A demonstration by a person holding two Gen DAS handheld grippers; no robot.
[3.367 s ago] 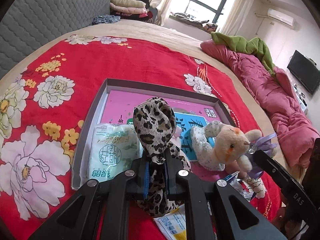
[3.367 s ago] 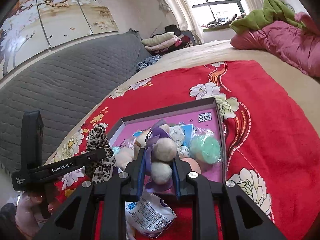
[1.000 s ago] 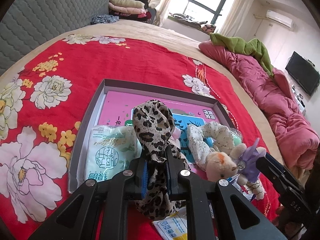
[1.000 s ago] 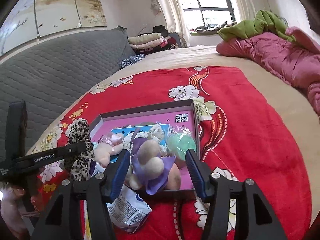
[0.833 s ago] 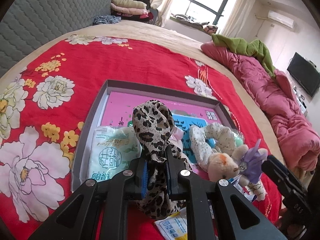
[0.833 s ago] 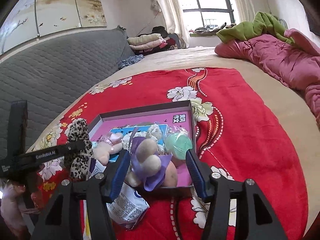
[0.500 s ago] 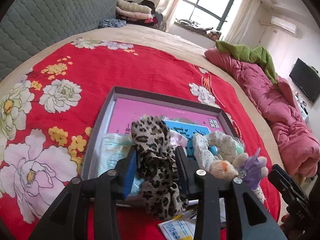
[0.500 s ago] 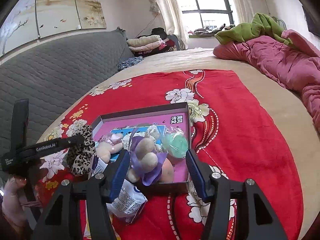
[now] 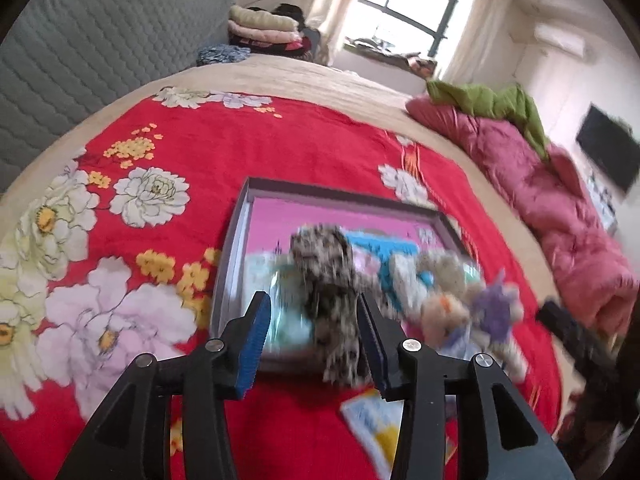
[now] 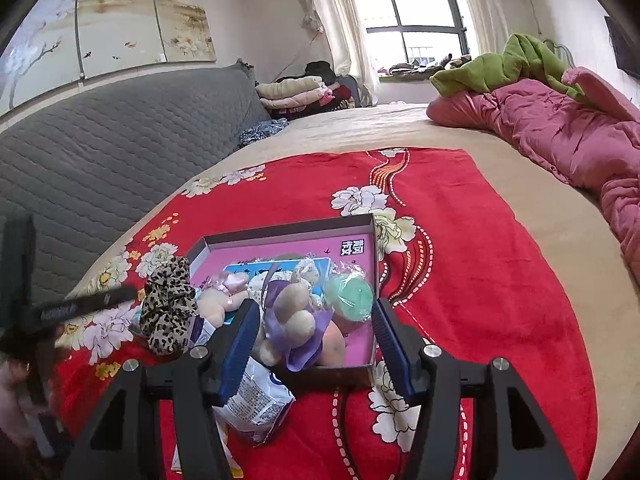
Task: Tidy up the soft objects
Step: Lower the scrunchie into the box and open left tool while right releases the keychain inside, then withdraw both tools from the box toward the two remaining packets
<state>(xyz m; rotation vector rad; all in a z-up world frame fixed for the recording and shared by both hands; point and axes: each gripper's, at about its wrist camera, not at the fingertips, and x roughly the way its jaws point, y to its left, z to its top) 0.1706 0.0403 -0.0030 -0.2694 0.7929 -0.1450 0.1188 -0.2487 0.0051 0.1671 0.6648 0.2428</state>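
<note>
Left claw spread wide, gripping nothing; leopard scrunchie lies between its fingers at tray near edge. Right claw likewise apart; plush toy just ahead, inside tray. Snack packet outside tray: likely left to sort.

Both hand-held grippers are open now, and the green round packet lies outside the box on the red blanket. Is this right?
Not quite. The green round packet lies inside the box, near its right wall, as the right wrist view shows. Both hand-held grippers, left and right, are open.
</note>
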